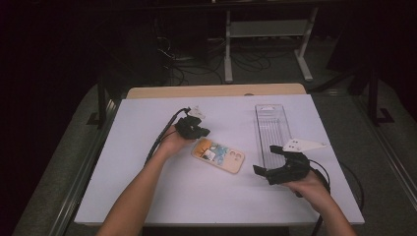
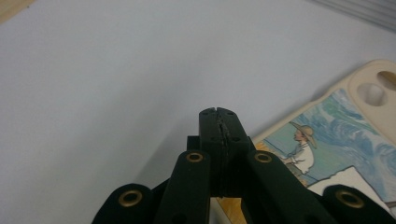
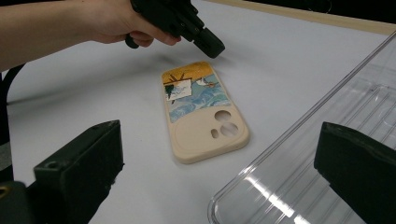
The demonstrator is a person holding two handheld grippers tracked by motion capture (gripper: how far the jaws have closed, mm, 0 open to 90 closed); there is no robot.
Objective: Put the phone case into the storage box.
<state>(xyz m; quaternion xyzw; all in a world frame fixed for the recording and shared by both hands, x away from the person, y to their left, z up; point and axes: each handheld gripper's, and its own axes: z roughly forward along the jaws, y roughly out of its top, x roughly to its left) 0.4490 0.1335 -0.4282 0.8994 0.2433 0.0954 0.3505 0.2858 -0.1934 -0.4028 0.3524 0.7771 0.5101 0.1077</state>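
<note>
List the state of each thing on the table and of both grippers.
phone case: flat on the table, picture side up, not held.
clear tray: upright, empty.
left gripper: jaws shut on nothing, tip just above the case's end.
right gripper: jaws wide open, empty, beside the tray.

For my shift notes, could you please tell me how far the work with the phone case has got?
Nothing looks finished: the beige illustrated phone case lies flat on the white table, outside the clear plastic tray. In hand: the left gripper, shut and empty, is at the case's edge; the right gripper waits open. Left: gripping and moving the case.
</note>
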